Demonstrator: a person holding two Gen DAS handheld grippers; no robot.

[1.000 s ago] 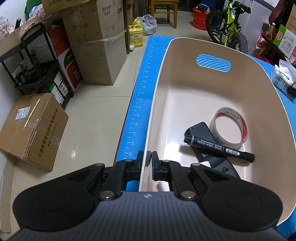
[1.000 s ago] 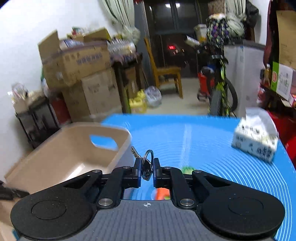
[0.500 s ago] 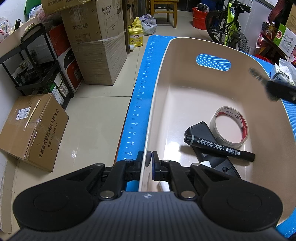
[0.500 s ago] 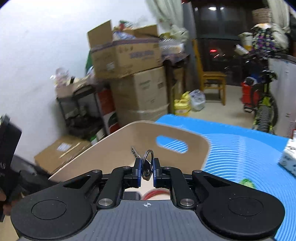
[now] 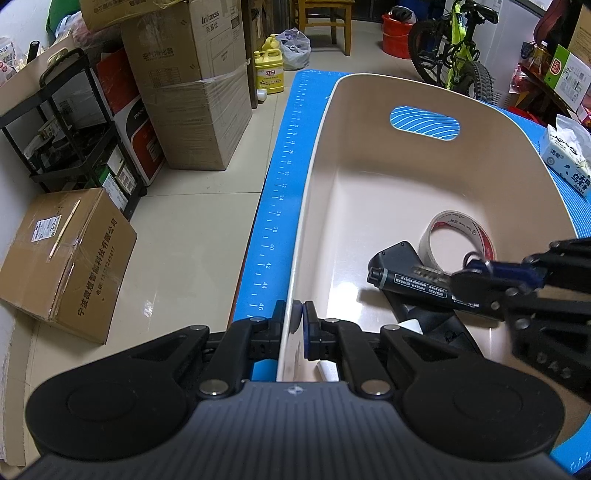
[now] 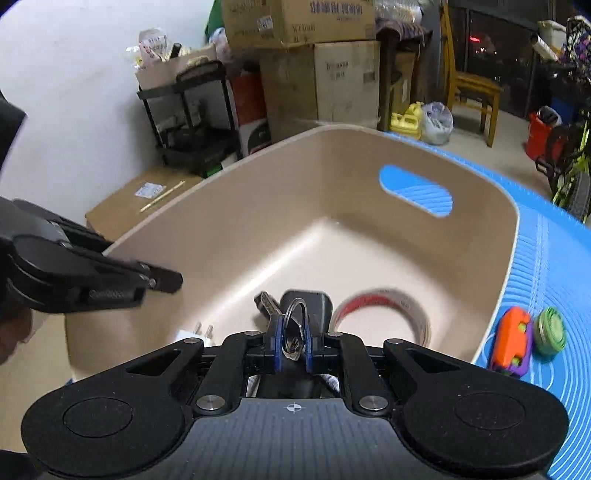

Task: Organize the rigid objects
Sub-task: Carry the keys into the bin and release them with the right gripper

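Left tongs (image 5: 297, 325), nearest the left wrist camera, are clamped on the near-left rim of the beige tub (image 5: 369, 177), one pad outside the wall and one inside. The tub stands on a blue mat (image 5: 279, 192) printed with a ruler scale, covering the table.

Right tongs (image 6: 291, 341) are closed on a bunch of keys (image 6: 291, 326), whose metal ring rises between the blue pads and whose key blade points forward and left; tongs and keys hang over the tub's interior, above its contents. In the left wrist view the right tongs enter from the right side, the keys (image 5: 474, 264) above the marker.

On the tub floor lie a black marker (image 5: 410, 286) resting across a black flat device (image 5: 397, 254), and, just beyond them, a roll of clear tape (image 5: 458, 230) with a red-and-white core. A white plug (image 6: 201, 330) lies at the near-left of the floor. The far wall has an oval handle hole (image 5: 424, 123).

Outside the tub's right wall, on the mat, sit an orange and purple toy (image 6: 511, 341) and, touching or just beside it, a green round object (image 6: 550, 330). Farther right is a tissue pack (image 5: 567, 162).

Beyond the table: cardboard boxes (image 5: 199, 110), a black shelf cart (image 5: 70, 125), a yellow jug (image 5: 271, 74), a wooden chair (image 5: 323, 14) and a bicycle (image 5: 454, 55).
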